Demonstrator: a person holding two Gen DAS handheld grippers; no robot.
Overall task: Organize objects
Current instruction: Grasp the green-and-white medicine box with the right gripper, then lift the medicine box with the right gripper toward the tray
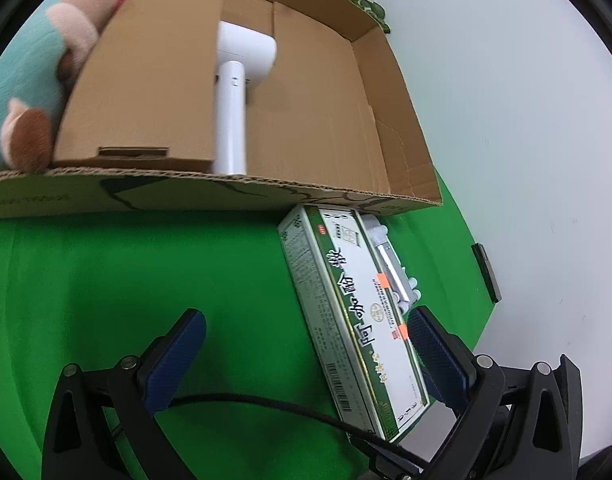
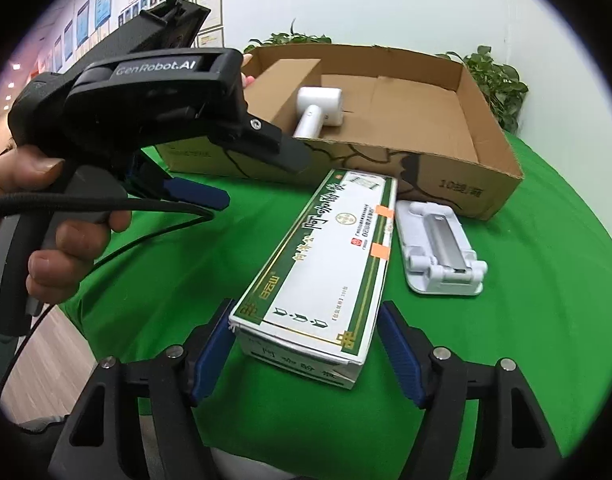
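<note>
Jaws of right gripper (image 2: 306, 344) straddle the near end of the medicine box (image 2: 326, 264); left pad touches its corner, right pad stands clear. Left gripper (image 1: 306, 360) jaws wide apart, nothing gripped. Green counter (image 2: 526, 320) carries a cardboard box (image 2: 466, 184) holding a white hair dryer (image 2: 320, 110). Medicine box lies flat before it, white holder (image 2: 438, 248) just beside.
</note>
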